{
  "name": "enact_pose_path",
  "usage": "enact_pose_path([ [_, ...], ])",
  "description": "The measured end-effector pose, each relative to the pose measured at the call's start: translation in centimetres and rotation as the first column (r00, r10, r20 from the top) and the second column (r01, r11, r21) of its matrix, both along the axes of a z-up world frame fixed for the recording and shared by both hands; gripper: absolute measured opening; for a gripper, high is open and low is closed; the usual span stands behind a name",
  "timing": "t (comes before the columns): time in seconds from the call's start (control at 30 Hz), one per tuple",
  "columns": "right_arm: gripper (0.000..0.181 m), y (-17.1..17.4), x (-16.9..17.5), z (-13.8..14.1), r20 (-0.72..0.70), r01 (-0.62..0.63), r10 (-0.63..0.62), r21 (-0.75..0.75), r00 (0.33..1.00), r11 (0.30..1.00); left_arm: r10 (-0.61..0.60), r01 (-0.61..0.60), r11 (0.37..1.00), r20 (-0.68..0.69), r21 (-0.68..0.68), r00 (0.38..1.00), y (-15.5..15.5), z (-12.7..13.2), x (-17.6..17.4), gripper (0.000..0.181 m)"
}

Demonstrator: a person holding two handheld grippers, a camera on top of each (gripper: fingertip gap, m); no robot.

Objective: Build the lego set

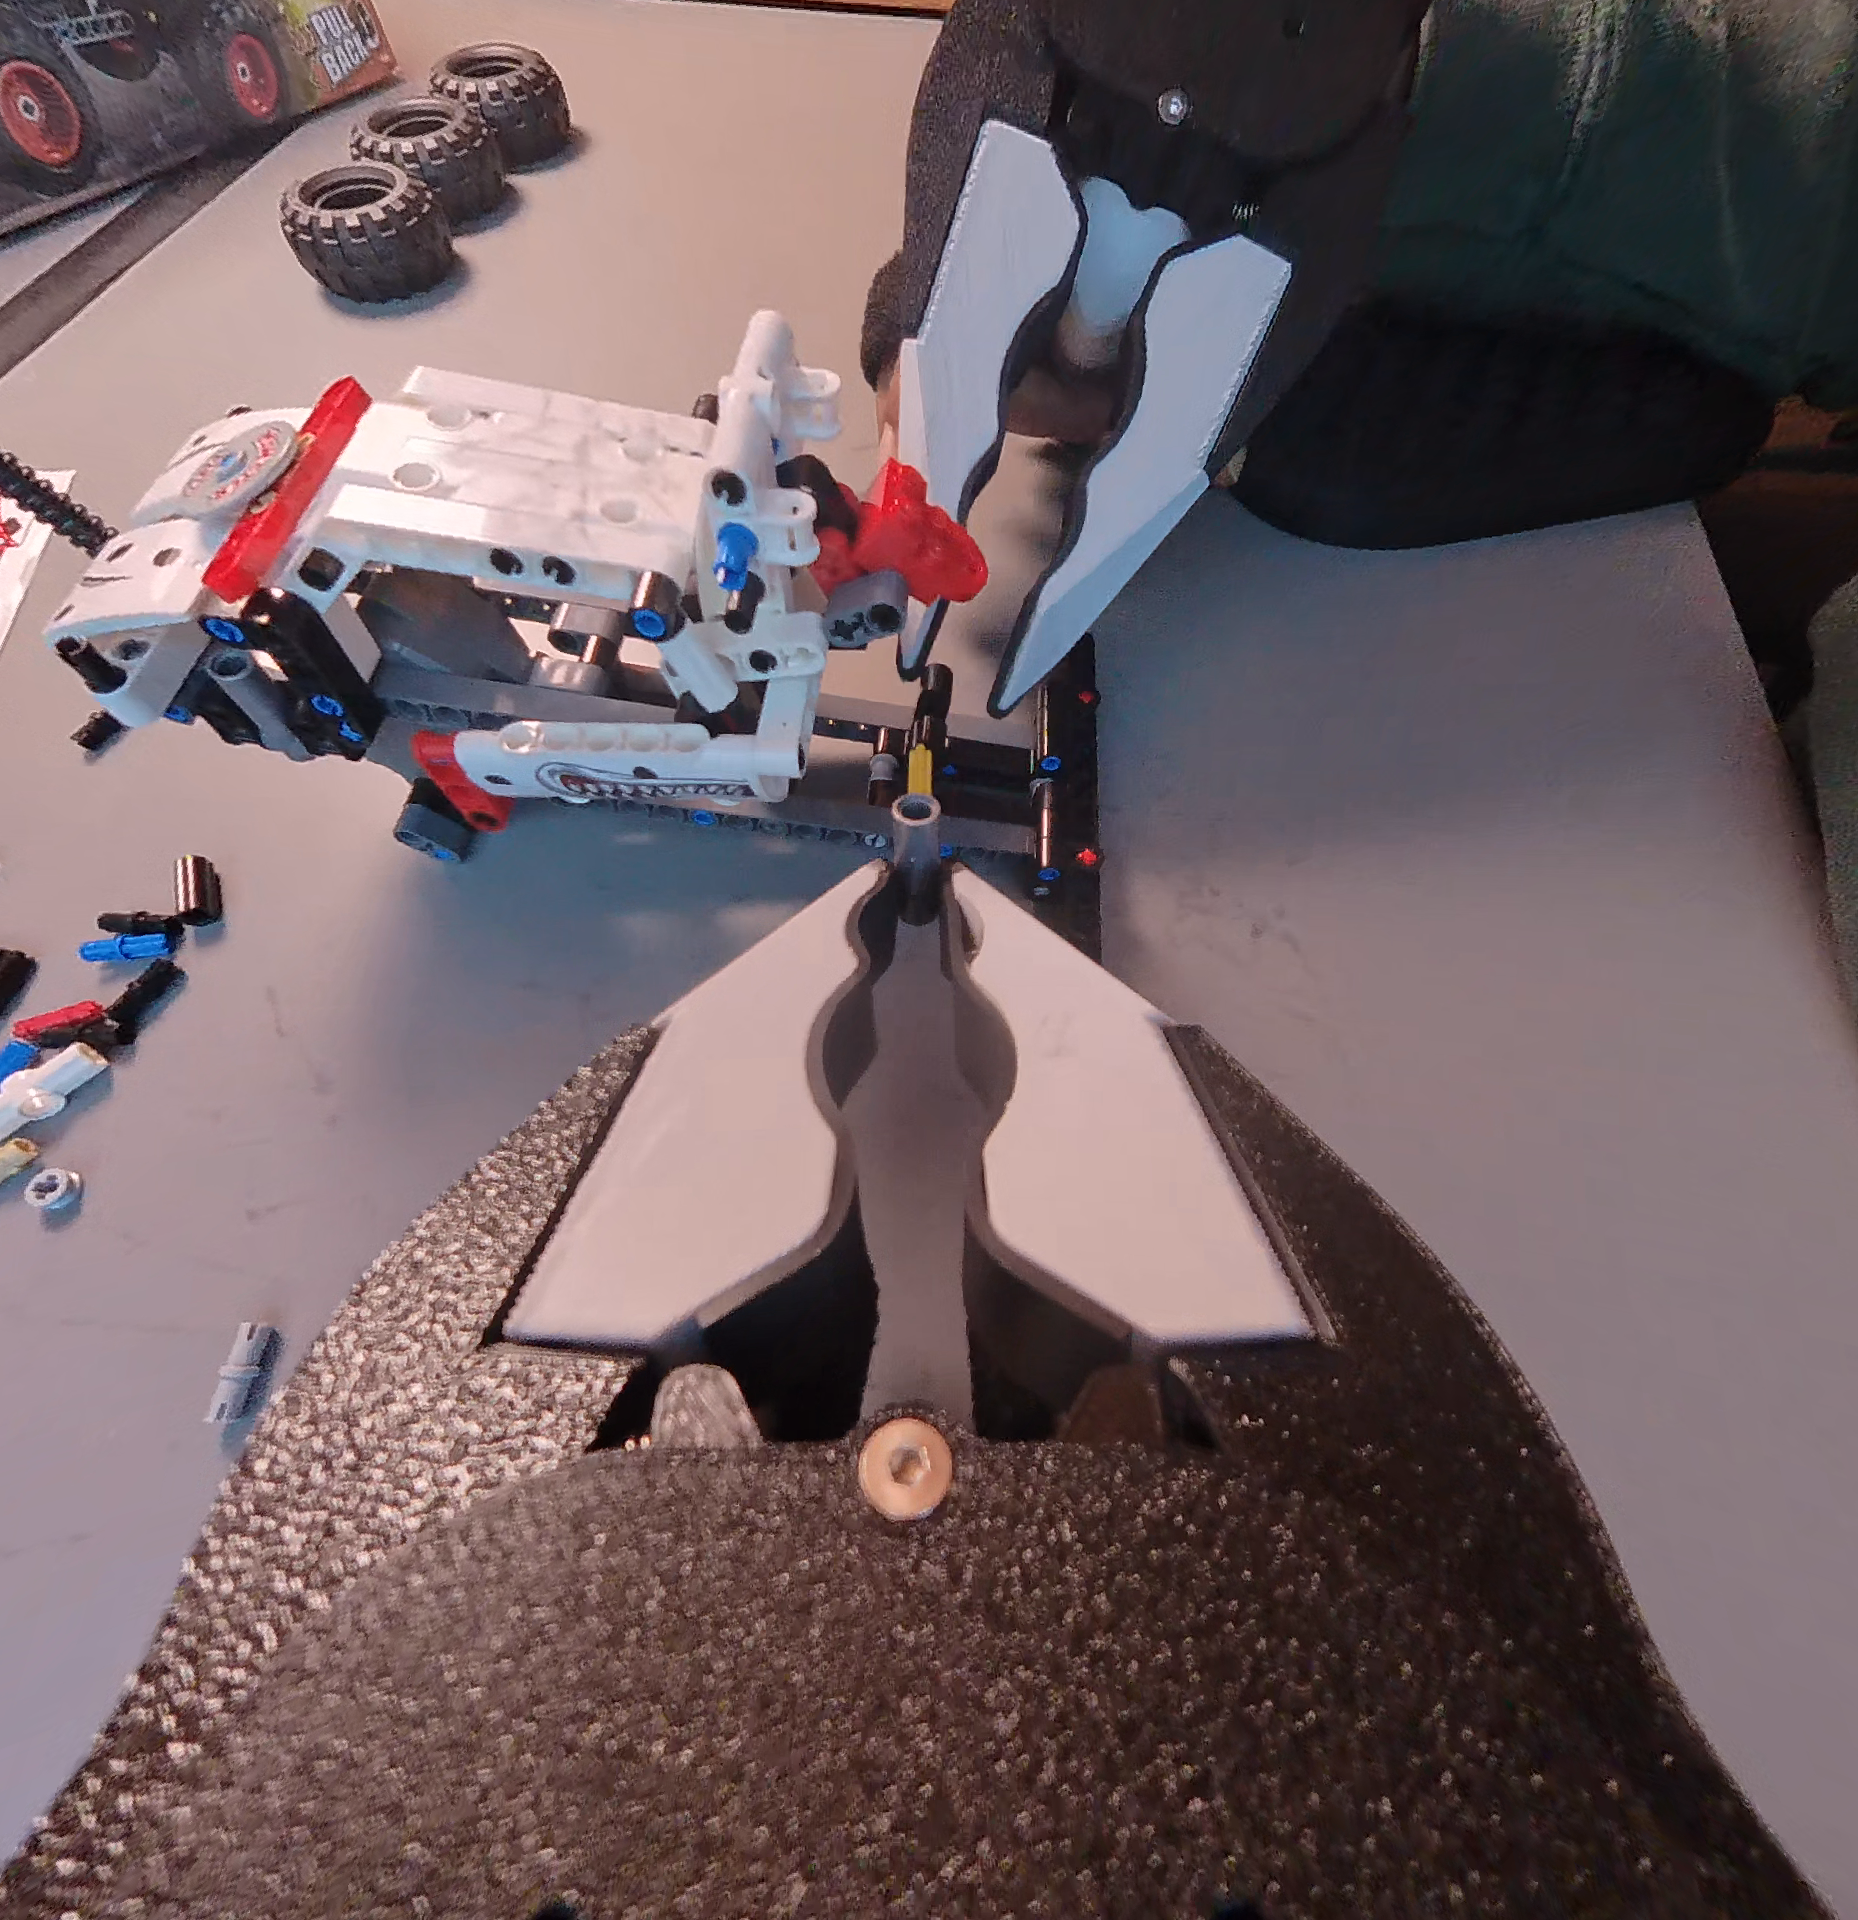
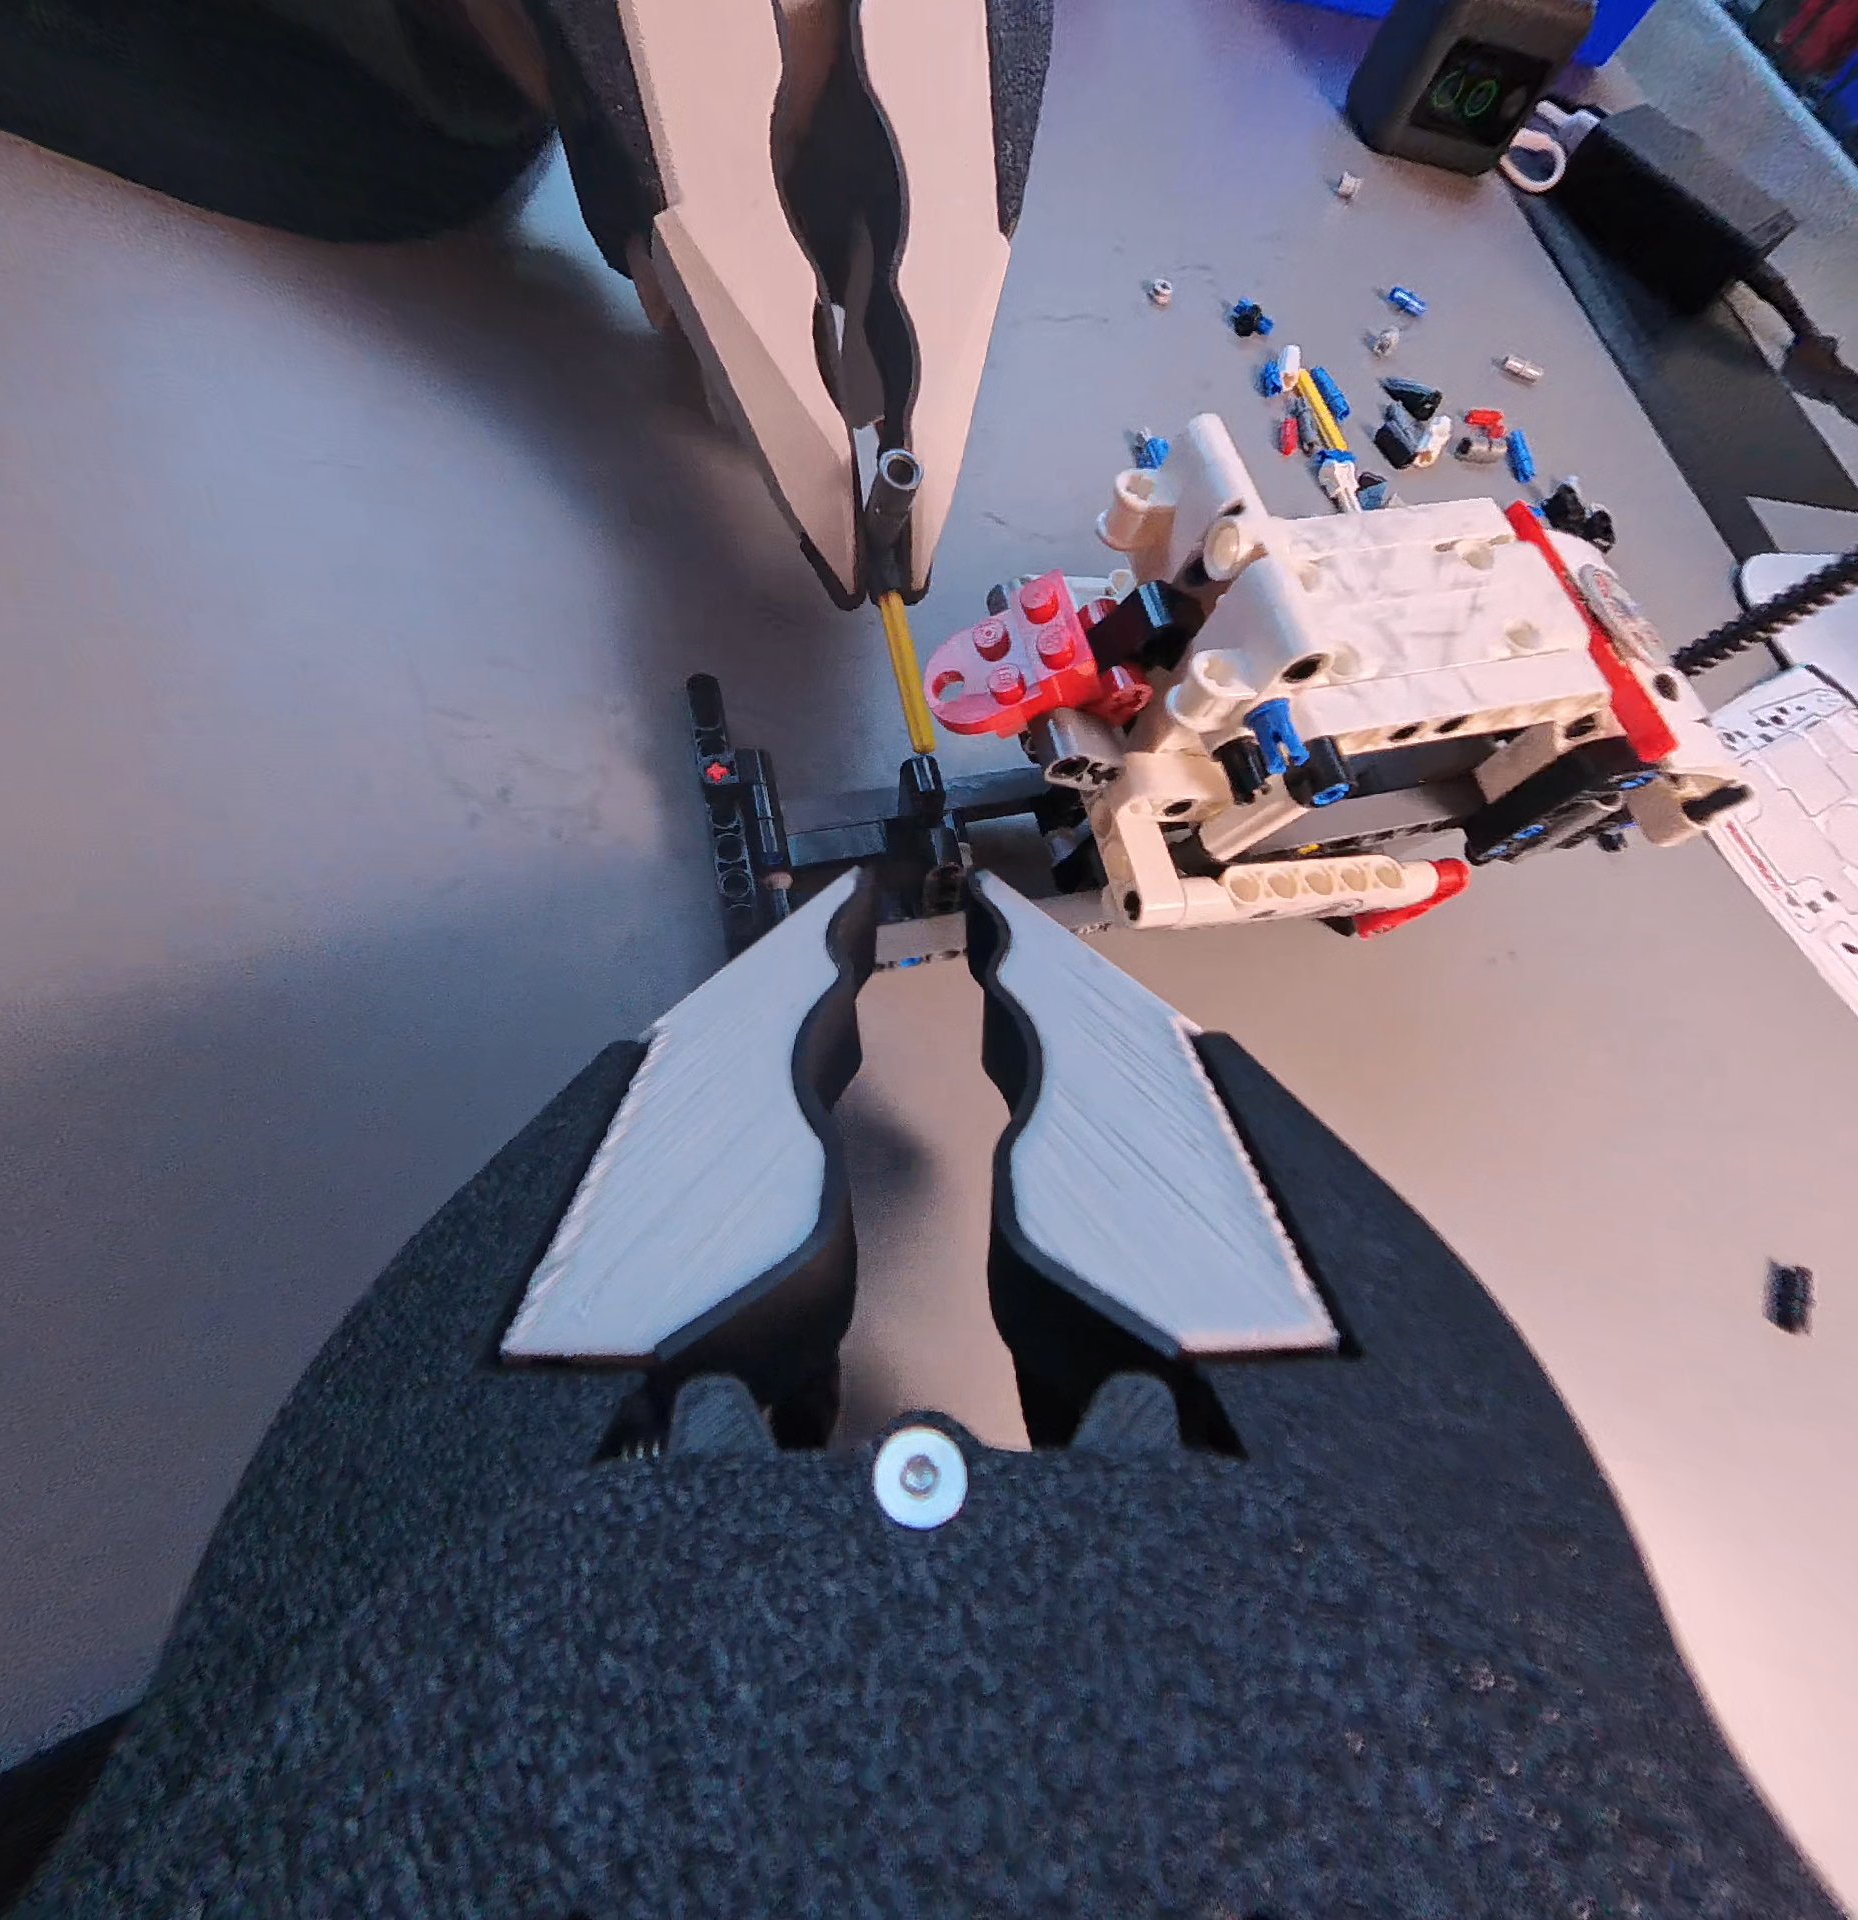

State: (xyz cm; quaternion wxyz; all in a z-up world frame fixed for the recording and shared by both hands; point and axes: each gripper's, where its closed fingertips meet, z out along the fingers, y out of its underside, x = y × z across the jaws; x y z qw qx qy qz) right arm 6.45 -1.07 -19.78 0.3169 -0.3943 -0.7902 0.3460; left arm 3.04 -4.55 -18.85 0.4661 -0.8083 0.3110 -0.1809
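A partly built white, black and red truck [image 1: 489,520] lies on the grey table [image 1: 1372,935]; it also shows in the right wrist view [image 2: 1372,644]. Its black frame [image 2: 733,821] sticks out toward both grippers. My left gripper [image 1: 917,878] is shut on a grey tube [image 1: 914,831] fitted on a thin yellow axle [image 2: 904,665]. The axle's lower end meets a black connector [image 2: 920,779] on the frame. My right gripper [image 2: 917,883] is closed around a black connector [image 2: 940,868] on the same frame, from the opposite side. It also shows in the left wrist view [image 1: 956,691].
Three black tyres [image 1: 426,145] and the set's box [image 1: 125,83] lie at the far left. Loose pins and connectors [image 1: 73,997] are scattered left of the truck and also show in the right wrist view [image 2: 1372,405]. A sticker sheet [image 2: 1818,790] lies beside the truck. A person's dark sleeve [image 1: 1631,208] is behind.
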Motion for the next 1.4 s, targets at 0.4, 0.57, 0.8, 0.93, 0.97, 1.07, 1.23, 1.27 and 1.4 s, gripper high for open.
enact_pose_path([
  [0.4,0.015,-0.9,-1.4,-0.4,0.056,-0.123,0.127,-0.075,0.990,0.990,-0.048,0.048,0.998,0.004,-0.031,0.999,0.1,-0.3,0.2,0.007],
  [0.57,0.007,-0.8,-1.7,-0.3,0.055,-0.120,0.124,-0.080,0.991,0.990,-0.049,0.049,0.998,0.007,-0.034,0.999,0.2,-0.3,0.2,0.007],
  [0.8,0.007,-0.8,-1.8,-0.3,0.053,-0.116,0.120,-0.077,0.991,0.990,-0.046,0.047,0.999,0.010,-0.001,0.999,0.3,0.1,0.1,0.007],
  [0.93,0.007,-0.8,-1.7,-0.3,0.053,-0.117,0.122,-0.081,0.991,0.990,-0.049,0.049,0.999,0.006,-0.003,0.999,0.4,0.0,0.1,0.007],
  [0.97,0.007,-0.8,-1.7,-0.3,0.053,-0.118,0.122,-0.080,0.991,0.990,-0.050,0.050,0.999,0.002,-0.005,0.999,0.3,-0.1,0.2,0.007],
  [1.07,0.007,-0.7,-1.6,-0.3,0.053,-0.118,0.123,-0.082,0.991,0.990,-0.056,0.055,0.998,-0.037,-0.015,0.998,0.3,-0.6,0.2,0.007],
  [1.23,0.007,-0.7,-1.6,-0.3,0.054,-0.120,0.124,-0.083,0.991,0.989,-0.066,0.061,0.997,-0.119,-0.041,0.991,0.2,-1.7,0.4,0.007],
  [1.27,0.007,-0.7,-1.5,-0.3,0.053,-0.121,0.125,-0.083,0.991,0.989,-0.061,0.056,0.998,-0.129,-0.041,0.990,0.3,-1.8,0.3,0.007],
  [1.4,0.007,-0.7,-1.5,-0.3,0.052,-0.120,0.125,-0.082,0.991,0.989,-0.052,0.047,0.998,-0.105,-0.046,0.993,0.5,-1.6,0.2,0.006],
])
